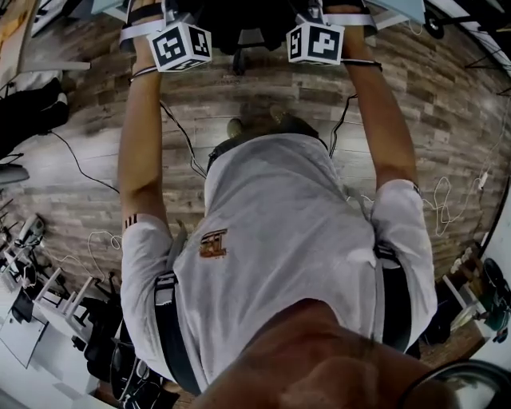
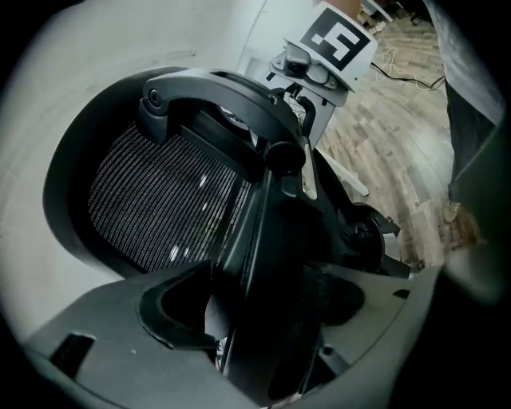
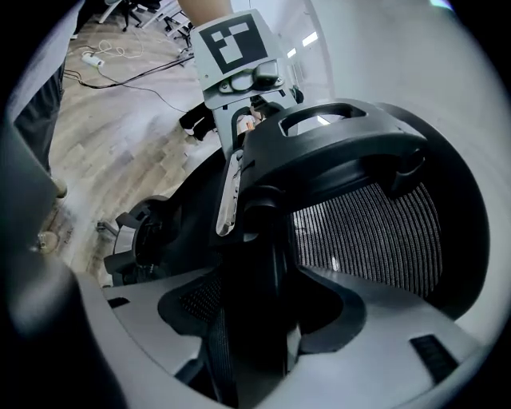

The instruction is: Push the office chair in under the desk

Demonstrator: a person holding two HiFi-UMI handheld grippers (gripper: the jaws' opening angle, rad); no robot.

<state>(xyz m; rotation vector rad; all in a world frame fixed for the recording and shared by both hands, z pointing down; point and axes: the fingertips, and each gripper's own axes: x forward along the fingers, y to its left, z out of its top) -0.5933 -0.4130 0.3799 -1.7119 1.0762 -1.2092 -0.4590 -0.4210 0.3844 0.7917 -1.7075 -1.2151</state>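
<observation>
left gripper, right gripper, clamping office chair

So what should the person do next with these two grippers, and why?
Probably a steady forward push with both arms. The left gripper and right gripper each have their fingers closed on the black back frame of the office chair, and both arms are stretched ahead, so the hold looks ready for rolling it in.

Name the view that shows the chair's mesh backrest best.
Left gripper view: the mesh backrest spreads wide, with its weave crisp. The right gripper view shows a narrower band of mesh. The head view catches only a dark sliver of the chair at the top.
</observation>
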